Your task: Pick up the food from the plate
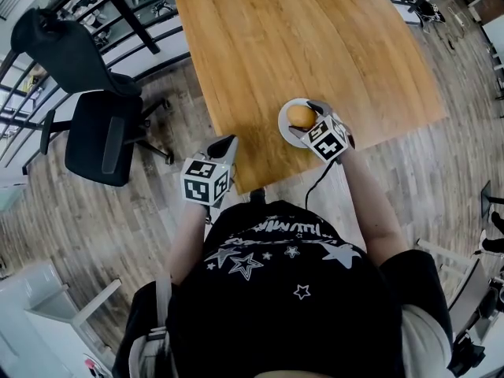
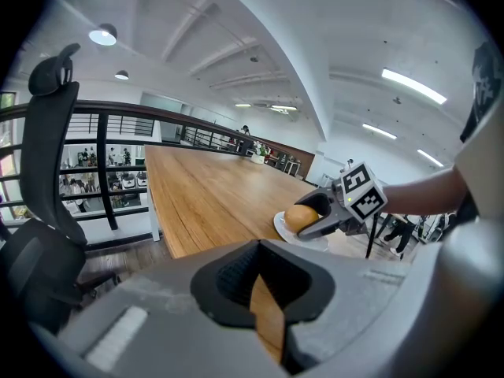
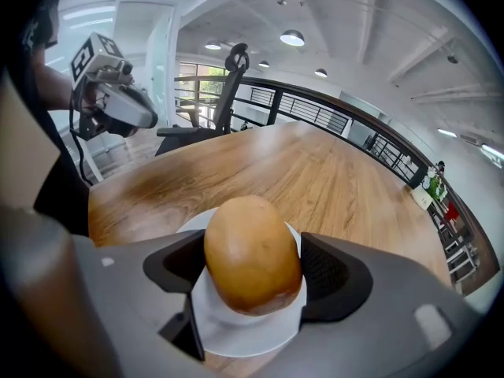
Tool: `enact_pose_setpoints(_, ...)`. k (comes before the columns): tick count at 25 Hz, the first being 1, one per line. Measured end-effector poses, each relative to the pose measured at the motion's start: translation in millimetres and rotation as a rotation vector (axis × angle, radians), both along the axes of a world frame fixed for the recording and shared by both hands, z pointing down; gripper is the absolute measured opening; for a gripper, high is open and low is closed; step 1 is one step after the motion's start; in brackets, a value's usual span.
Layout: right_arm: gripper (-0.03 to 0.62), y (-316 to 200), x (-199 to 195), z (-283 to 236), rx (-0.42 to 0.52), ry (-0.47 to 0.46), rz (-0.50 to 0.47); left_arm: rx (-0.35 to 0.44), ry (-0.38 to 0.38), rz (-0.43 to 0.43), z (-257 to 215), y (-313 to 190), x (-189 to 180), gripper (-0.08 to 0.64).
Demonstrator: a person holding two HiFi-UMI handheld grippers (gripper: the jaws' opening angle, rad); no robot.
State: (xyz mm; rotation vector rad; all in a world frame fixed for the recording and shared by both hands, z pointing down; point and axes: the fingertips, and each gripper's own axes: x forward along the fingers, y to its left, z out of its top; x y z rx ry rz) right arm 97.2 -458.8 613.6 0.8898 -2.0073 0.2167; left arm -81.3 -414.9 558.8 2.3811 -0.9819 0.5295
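Right claw (image 3: 253, 268) straddling golden-brown bun (image 3: 252, 246); pads touching bun's two sides, pinching it; bun filling gap between jaws, sitting on white plate (image 3: 236, 333); plate resting near front edge of wooden surface (image 3: 331, 179); left claw (image 2: 268, 294) hanging at surface's near corner, well apart from plate; its jaws standing slightly spread, only surface showing between them.

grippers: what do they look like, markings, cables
The left gripper and right gripper are grey with black-padded jaws, each bearing a white cube of black square markers. A black cable leaves the right one. The shirt is black with white stars.
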Motion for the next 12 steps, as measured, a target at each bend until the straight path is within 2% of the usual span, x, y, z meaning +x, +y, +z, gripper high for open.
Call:
enact_pose_setpoints(4,0.373,1.2,2.7,-18.6,0.033,-0.076,0.059,0.007,-0.005,0.009,-3.5,8.2,4.3,0.0)
enact_pose_setpoints(10,0.373,11.0,6.7,-55.9,0.053,-0.28,0.176,0.022,-0.011,0.016,-11.0,24.1,13.7,0.0)
enact_pose_setpoints(12,0.373,16.8,7.5,-69.8,0.077,-0.321,0.196,0.035,-0.014,0.021,-15.6,31.2,17.0,0.0)
